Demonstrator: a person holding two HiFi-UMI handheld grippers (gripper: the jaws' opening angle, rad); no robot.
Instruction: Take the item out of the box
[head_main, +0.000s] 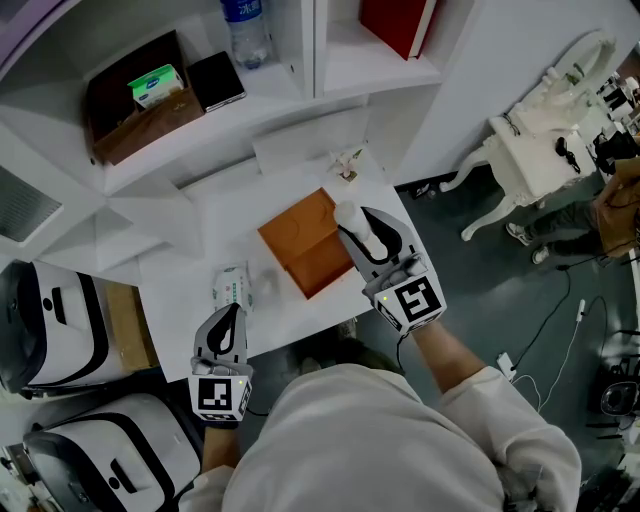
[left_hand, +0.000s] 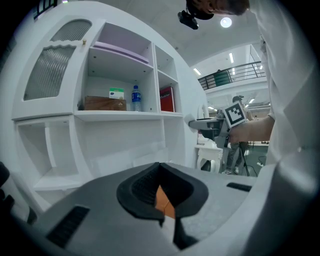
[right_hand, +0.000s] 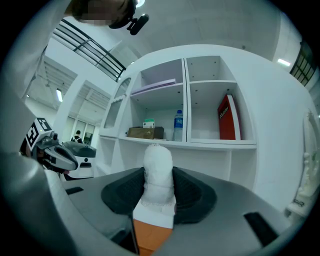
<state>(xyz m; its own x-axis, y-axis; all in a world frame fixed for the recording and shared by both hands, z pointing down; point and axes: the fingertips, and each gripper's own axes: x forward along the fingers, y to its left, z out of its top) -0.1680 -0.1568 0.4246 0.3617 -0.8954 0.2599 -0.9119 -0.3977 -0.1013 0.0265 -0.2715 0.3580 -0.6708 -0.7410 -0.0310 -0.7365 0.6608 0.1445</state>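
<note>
An open orange box (head_main: 300, 250) lies on the white table (head_main: 200, 225) in the head view. My right gripper (head_main: 352, 222) hovers over the box's right edge, shut on a white wrapped item (head_main: 348, 213). In the right gripper view the item (right_hand: 158, 172) stands upright between the dark pads (right_hand: 195, 192), with the orange box (right_hand: 150, 239) just below. My left gripper (head_main: 230, 318) rests at the table's front edge, left of the box, shut with nothing held. A sliver of the orange box (left_hand: 164, 200) shows through its jaws in the left gripper view.
A white-and-green packet (head_main: 232, 285) lies on the table just ahead of the left gripper. The shelf behind holds a brown box (head_main: 140, 115), a green-white carton (head_main: 155, 85), a water bottle (head_main: 245, 30) and a red book (head_main: 398, 22). An ornate white table (head_main: 550, 130) stands at the right.
</note>
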